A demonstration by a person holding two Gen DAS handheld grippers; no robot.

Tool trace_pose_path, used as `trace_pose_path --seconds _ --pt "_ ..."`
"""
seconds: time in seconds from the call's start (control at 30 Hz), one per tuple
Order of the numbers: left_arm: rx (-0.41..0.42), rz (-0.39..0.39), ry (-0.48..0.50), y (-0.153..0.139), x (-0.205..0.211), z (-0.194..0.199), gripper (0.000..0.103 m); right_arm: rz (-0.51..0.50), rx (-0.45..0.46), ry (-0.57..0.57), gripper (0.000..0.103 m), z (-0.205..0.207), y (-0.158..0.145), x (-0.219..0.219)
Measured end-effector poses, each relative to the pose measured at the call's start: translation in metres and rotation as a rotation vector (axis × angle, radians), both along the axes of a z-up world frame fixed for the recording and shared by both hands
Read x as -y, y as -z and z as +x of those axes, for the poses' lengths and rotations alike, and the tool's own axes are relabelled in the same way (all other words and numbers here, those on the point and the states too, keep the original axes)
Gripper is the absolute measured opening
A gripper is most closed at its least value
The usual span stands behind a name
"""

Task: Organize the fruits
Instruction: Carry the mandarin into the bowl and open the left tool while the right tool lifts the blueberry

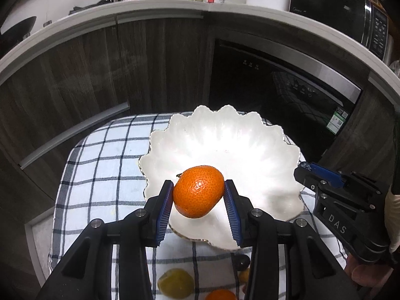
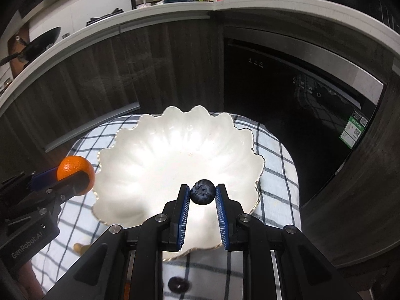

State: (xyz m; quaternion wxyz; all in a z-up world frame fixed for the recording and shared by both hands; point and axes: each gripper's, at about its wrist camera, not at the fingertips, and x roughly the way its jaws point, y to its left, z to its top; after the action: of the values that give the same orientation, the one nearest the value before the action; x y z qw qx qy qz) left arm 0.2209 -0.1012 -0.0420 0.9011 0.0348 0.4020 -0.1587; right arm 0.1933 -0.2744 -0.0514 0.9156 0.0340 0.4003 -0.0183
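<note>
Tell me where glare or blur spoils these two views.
Left wrist view: the bowl centre is blown out white, the mandarin sharp. Right wrist view: same glare in the bowl, the blueberry sharp; straight counter edges bow in both.

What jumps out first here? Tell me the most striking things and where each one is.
The bright mandarin orange clamped in the left gripper draws the eye first, over the near rim of the white scalloped bowl. Next is the dark blueberry pinched in the right gripper, also above that bowl, which is empty and sits on a blue-checked cloth.
</note>
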Motion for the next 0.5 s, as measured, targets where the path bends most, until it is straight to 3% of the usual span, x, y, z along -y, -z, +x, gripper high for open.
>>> trace_pose_path --seconds 0.5 --pt "-0.048 0.028 -0.021 0.032 0.010 0.043 0.041 0.008 -0.044 0.046 0.023 0.031 0.027 0.018"
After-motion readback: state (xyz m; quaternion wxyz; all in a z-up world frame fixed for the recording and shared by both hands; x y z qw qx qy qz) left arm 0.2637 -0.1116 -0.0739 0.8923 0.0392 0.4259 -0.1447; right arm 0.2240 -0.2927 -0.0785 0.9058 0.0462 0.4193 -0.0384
